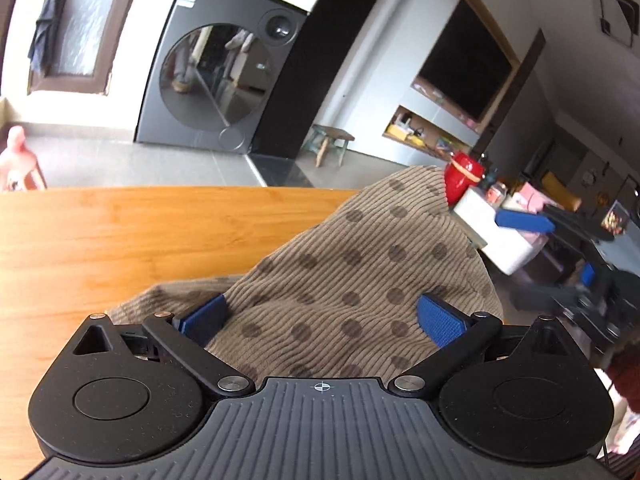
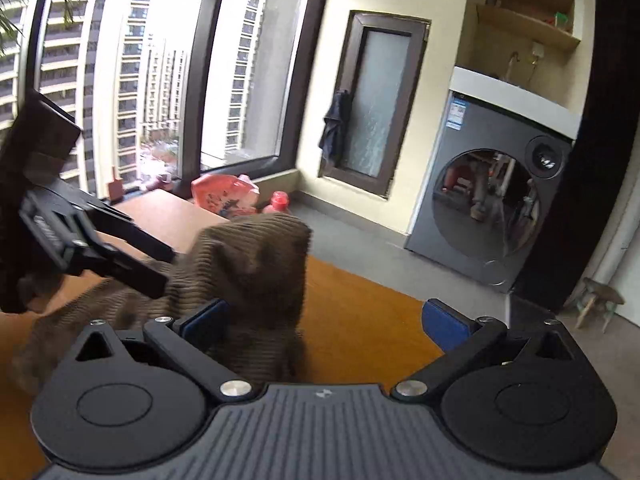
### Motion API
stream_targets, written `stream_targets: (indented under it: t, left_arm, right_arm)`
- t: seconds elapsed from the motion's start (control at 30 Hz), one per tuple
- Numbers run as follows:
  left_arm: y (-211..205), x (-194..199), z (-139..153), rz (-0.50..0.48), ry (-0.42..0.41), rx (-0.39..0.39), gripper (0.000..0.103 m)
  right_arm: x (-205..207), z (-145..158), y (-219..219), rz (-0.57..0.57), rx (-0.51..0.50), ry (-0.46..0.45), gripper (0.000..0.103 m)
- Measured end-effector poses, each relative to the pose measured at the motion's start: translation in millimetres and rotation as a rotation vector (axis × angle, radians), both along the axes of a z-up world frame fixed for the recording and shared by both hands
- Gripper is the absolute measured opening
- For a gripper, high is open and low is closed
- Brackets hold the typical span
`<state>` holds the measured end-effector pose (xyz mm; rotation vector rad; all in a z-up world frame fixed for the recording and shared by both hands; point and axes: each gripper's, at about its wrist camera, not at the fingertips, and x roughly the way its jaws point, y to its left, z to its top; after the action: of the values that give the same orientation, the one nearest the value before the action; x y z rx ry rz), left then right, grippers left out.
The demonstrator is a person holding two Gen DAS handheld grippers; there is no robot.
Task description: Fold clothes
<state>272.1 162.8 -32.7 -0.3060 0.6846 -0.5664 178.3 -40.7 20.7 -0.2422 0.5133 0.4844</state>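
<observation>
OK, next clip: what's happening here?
A person with a handheld gripper in each hand is working on a brown dotted corduroy garment over a wooden table. The left gripper has its jaws wide apart with the cloth bunched between them. The right gripper is also open, the garment lying against its left finger. No fold is finished yet.

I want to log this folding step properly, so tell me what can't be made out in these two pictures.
- Left wrist view: what kind of garment the spotted cloth is; the left tongs cover its lower part.
- Left wrist view: where the cloth meets the table; the cloth itself hides that.
- Right wrist view: the spots on the cloth, lost to blur and shadow.
- Right wrist view: whether the left tongs pinch the cloth; blurred.
</observation>
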Motion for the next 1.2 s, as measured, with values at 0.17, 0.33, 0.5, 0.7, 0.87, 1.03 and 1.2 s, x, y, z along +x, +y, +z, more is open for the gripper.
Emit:
stream_targets:
  t: [0.17,0.33,0.5,0.7,0.87,1.03,1.2]
  left_arm:
    - [4.8,-10.3,-12.9,-0.04,0.022,-0.023,0.103]
    - [-21.7,-36.2,-11.9,-0.095,0.016,0.049,0.103]
    - [-79.5,-76.5,-15.3,-0.374,0.046,-0.085,0.103]
    - [-112.5,-106.6,8.2,-0.545,-0.088,-0.081,0.103]
    - [-49.7,-67.5,28.2,-0.295,-0.112,-0.244,0.103]
    - [-0.7,-50.0,24.9,0.084,-0.102,-0.261,0.103]
    - [24.3,-43.7,14.0,0.316,-0.104,-0.165,0.103]
  right_arm:
    - [-19.7,-11.9,-2.0,0.109,0.146,0.197,0.103]
    - [13.9,-20.8,-9.4,0.062,0.015,0.112,0.103]
    - [33.0,-8.7,3.8,-0.117,-0.255,-0.135,0.103]
    - [22.1,24.3,-14.7,-0.119,-0.102,-0.109,0.103]
    - [-2.6,10.7,-21.9,-0.089,0.025,-0.054,0.103]
    - [6.0,-44.9,13.1,0.035,-0.045,0.164,0.103]
    - [-5.4,-37.2,11.5,0.04,-0.085,0.129,0.103]
